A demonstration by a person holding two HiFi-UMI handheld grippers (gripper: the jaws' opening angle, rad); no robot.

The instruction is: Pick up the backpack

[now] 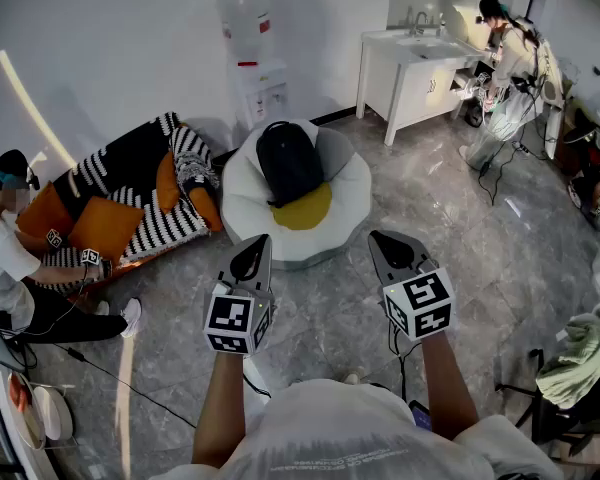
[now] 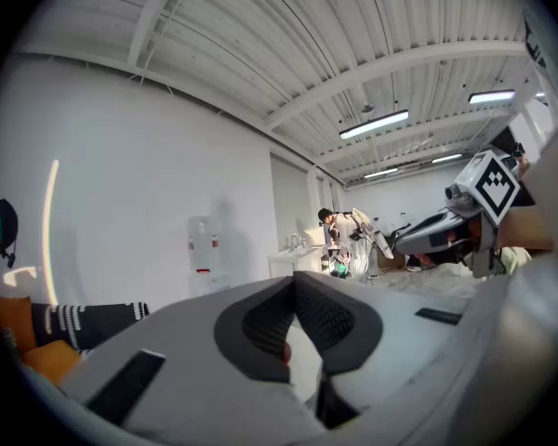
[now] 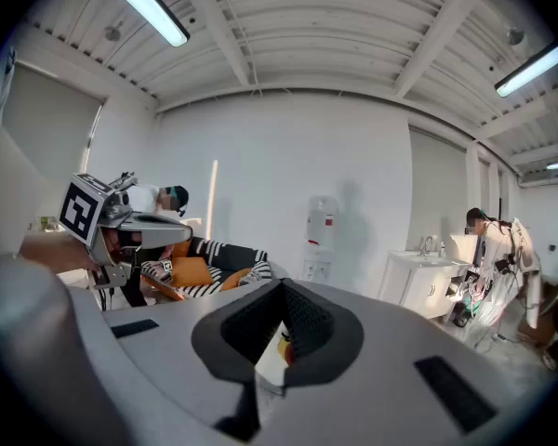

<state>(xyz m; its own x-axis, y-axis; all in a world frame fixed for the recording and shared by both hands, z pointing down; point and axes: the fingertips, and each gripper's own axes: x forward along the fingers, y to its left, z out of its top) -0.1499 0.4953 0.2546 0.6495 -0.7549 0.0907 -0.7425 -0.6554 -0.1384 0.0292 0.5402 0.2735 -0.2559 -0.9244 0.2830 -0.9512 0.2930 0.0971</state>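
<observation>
A black backpack (image 1: 288, 160) lies on a white egg-shaped floor cushion (image 1: 352, 208) with a yellow centre, in the middle of the head view. My left gripper (image 1: 252, 260) and right gripper (image 1: 390, 251) are held side by side in front of the cushion, well short of the backpack. Both are shut with nothing between the jaws. In the left gripper view the shut left gripper (image 2: 295, 307) hides the backpack. The right gripper (image 3: 281, 316) in its own view is shut too, and a sliver of the yellow cushion shows through it.
A striped sofa (image 1: 145, 183) with orange pillows stands at the left, a person (image 1: 15, 268) sitting by it. A water dispenser (image 1: 252, 58) stands against the back wall. A white sink cabinet (image 1: 412, 73) and another person (image 1: 510, 78) are at the back right. Cables run on the floor.
</observation>
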